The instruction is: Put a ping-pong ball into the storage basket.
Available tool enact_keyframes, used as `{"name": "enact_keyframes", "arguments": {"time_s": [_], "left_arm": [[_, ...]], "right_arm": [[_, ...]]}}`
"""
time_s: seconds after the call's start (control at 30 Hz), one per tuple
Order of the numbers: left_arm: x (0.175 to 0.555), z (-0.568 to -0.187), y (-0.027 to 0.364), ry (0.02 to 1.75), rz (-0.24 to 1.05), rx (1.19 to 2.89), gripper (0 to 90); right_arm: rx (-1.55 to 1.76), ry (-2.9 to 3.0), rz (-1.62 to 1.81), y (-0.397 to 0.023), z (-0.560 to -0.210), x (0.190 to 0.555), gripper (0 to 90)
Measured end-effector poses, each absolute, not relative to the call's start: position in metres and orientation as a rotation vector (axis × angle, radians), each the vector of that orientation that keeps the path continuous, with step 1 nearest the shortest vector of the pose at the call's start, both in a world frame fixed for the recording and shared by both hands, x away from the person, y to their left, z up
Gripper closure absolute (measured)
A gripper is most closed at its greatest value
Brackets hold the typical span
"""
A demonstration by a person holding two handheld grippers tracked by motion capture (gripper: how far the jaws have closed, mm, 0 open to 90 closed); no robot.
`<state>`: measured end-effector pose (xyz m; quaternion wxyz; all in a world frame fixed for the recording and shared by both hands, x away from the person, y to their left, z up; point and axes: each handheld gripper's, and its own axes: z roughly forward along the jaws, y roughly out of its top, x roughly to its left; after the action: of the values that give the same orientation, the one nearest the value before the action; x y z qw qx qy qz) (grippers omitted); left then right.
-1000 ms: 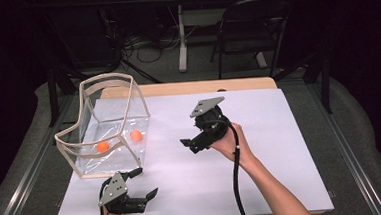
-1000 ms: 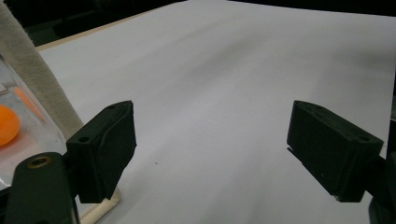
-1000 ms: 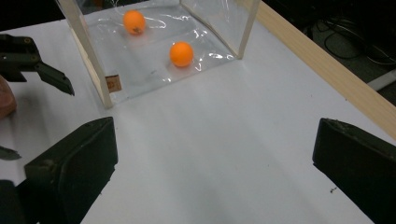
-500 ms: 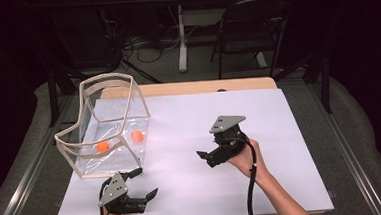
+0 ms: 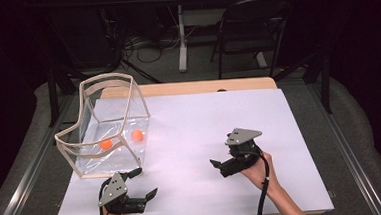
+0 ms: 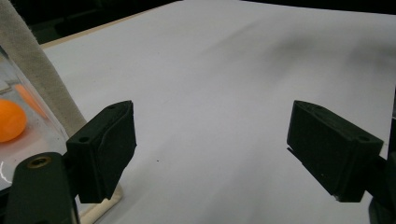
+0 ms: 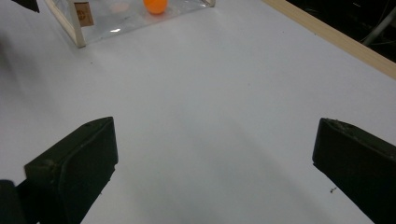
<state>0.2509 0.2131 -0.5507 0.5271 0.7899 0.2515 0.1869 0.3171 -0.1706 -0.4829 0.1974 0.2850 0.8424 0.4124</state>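
Observation:
A clear plastic container (image 5: 110, 123) with cream trim stands at the left of the white table (image 5: 204, 111). Two orange balls (image 5: 105, 143) (image 5: 137, 135) lie inside it. My left gripper (image 5: 145, 182) rests near the front edge, just in front of the container, open with nothing between its jaws. Its own view (image 6: 210, 154) has the container's cream edge (image 6: 32, 70) and one orange ball (image 6: 9, 120) at the left. My right gripper (image 5: 220, 159) is held low at the front right, open and empty. Its view (image 7: 210, 163) faces the container (image 7: 79, 18) and an orange ball (image 7: 155, 4) far off.
A wooden strip (image 5: 187, 87) edges the far side of the table. Beyond it stand a dark chair (image 5: 249, 29) and a white stand (image 5: 181, 33) among cables on the floor. Bare white surface lies between the two grippers.
My right gripper has moved from the table's middle, near the container, back toward the front right. The left gripper, container and balls have stayed put.

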Motion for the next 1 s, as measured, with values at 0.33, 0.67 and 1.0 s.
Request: {"name": "enact_keyframes", "arguments": {"time_s": [0.33, 0.67, 1.0], "left_arm": [[0.25, -0.551, 0.213, 0.596, 0.449, 1.891, 15.7], [0.25, -0.551, 0.214, 0.599, 0.453, 1.888, 15.7], [0.251, -0.551, 0.214, 0.599, 0.453, 1.897, 15.7]], "right_arm": [[0.794, 2.311, 1.181, -0.187, -0.5, 0.296, 0.0], [0.797, 2.263, 1.197, -0.202, -0.516, 0.279, 0.0], [0.784, 2.227, 1.226, -0.22, -0.528, 0.265, 0.0]]}}
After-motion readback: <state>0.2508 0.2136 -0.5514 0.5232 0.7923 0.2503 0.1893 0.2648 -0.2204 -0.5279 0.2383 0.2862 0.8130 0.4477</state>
